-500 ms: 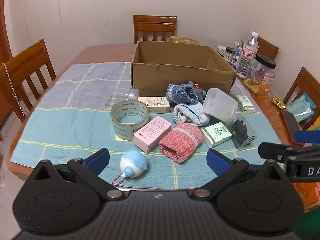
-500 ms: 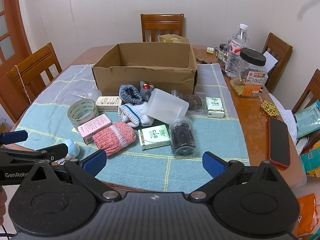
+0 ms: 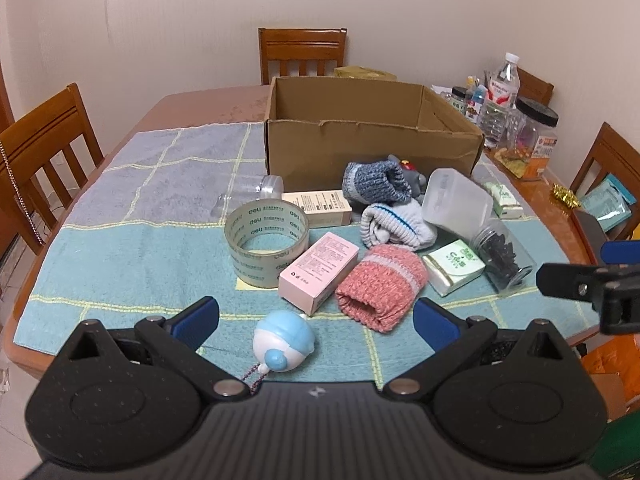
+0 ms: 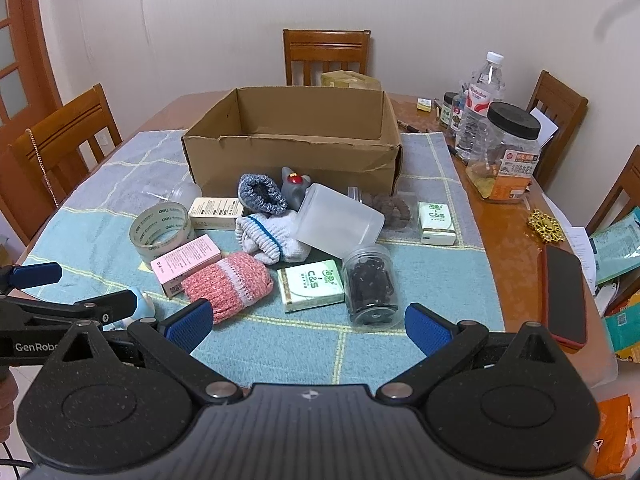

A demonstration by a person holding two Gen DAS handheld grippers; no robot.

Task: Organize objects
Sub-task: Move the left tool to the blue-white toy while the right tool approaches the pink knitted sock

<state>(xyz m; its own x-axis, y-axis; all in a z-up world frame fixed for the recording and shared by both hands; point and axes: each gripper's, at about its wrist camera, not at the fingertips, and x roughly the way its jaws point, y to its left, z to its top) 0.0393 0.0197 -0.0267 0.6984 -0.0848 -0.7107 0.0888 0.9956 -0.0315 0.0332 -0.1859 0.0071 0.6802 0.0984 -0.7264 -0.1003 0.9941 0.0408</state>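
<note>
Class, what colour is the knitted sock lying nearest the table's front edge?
Salmon pink with a whitish band, seen best in the left wrist view: sock.

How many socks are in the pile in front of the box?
3. Pink sock nearest the grippers, white sock behind it, blue-grey sock against the cardboard box. Others could be hidden under the clutter.
</note>
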